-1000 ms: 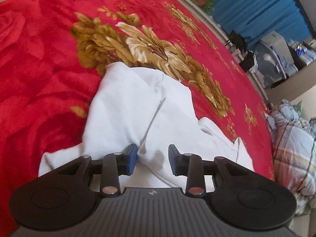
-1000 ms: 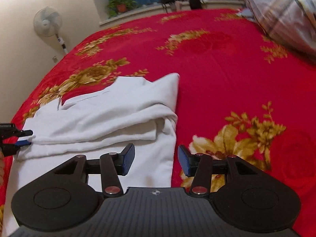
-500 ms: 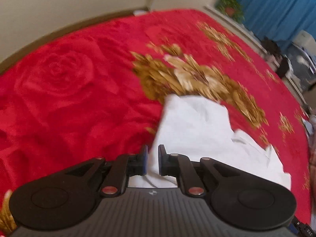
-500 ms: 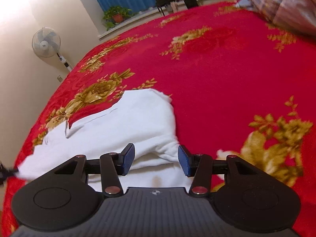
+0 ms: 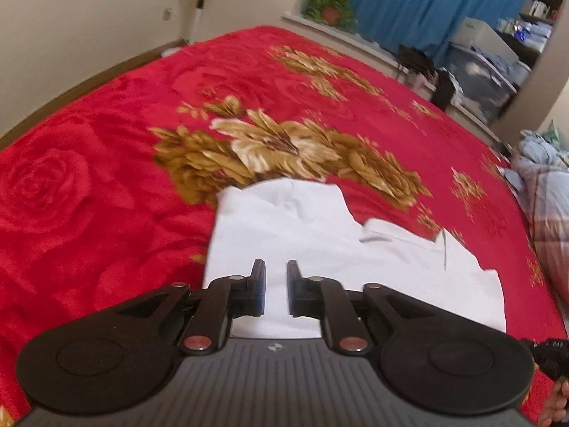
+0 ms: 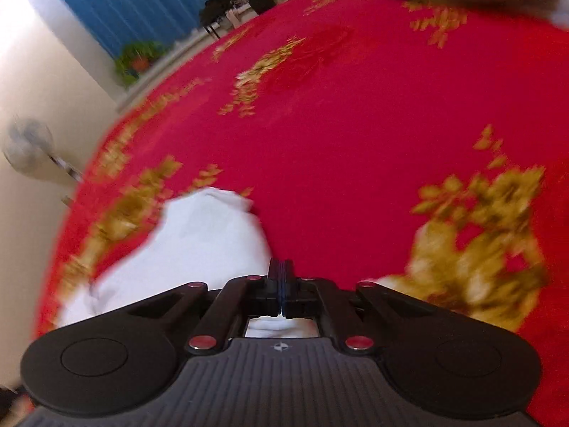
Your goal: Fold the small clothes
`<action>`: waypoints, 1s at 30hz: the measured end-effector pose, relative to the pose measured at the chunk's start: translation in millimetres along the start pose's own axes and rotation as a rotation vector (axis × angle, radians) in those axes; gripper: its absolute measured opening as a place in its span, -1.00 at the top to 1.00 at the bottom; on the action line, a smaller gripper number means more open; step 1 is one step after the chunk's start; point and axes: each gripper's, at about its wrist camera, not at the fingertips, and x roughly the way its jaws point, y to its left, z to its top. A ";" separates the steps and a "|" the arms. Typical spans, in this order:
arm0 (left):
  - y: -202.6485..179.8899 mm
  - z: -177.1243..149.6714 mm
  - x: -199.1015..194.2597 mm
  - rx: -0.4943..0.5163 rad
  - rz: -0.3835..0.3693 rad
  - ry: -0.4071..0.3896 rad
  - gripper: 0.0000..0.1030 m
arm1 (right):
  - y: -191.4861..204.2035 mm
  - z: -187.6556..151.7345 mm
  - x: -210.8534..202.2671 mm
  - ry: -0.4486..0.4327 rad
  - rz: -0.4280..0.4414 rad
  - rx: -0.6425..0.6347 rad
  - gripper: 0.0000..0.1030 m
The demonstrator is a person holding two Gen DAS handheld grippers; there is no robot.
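The white garment [image 5: 284, 249] lies on the red bed [image 5: 89, 213], long axis running from the left gripper [image 5: 276, 284] toward the right. Left jaws stand partly open over the cloth, holding nothing. Right gripper [image 6: 281, 286]: jaws closed at the garment's edge; whether they pinch fabric cannot be told.

1. Right wrist view is motion-blurred throughout; the fan [image 6: 26, 146] is indistinct.
2. The white garment [image 6: 199, 245] runs beneath the right tongs [image 6: 281, 290]; fabric possibly pinched, unconfirmed.
3. The left tongs [image 5: 273, 286] body hides the garment's near edge.
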 end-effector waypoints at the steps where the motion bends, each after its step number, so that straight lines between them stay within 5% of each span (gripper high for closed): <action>1: 1.1 -1.8 5.0 -0.005 -0.003 0.016 0.65 | -3.0 0.9 0.1 0.000 0.015 0.020 1.00; 4: 5.8 -7.6 21.9 -0.016 0.012 0.060 0.63 | 2.3 5.1 7.3 0.024 0.133 0.017 0.87; 7: 15.9 -18.1 49.0 -0.019 0.051 0.208 0.58 | 13.1 2.5 23.2 0.095 0.210 -0.017 0.05; 8: 19.2 -21.0 51.1 -0.040 0.044 0.218 0.58 | 14.4 0.9 28.7 0.113 0.202 -0.015 0.04; 10: 18.2 -17.2 45.5 -0.046 0.046 0.206 0.57 | 15.8 -3.8 36.3 0.128 0.169 -0.031 0.09; 12: 13.2 -12.8 36.2 -0.025 0.040 0.173 0.56 | 21.6 -4.2 36.7 0.115 0.127 -0.075 0.36; 14: 7.8 -9.9 30.2 0.007 0.030 0.138 0.56 | 23.3 -4.0 37.5 0.110 0.087 -0.106 0.97; 18: 7.4 -10.4 26.2 0.037 0.035 0.088 0.56 | 13.4 -0.4 31.8 0.089 0.063 -0.086 1.00; 23: 15.5 -25.2 38.6 0.101 0.074 0.163 0.60 | 15.1 4.1 8.7 -0.054 0.136 -0.101 0.96; 27: 14.9 -27.2 17.7 0.119 0.054 0.088 0.53 | 5.0 -7.9 43.0 0.142 0.160 -0.106 0.81; 30: 22.4 -39.1 21.5 0.124 0.063 0.133 0.54 | 6.8 -12.1 29.5 0.102 0.111 -0.161 0.96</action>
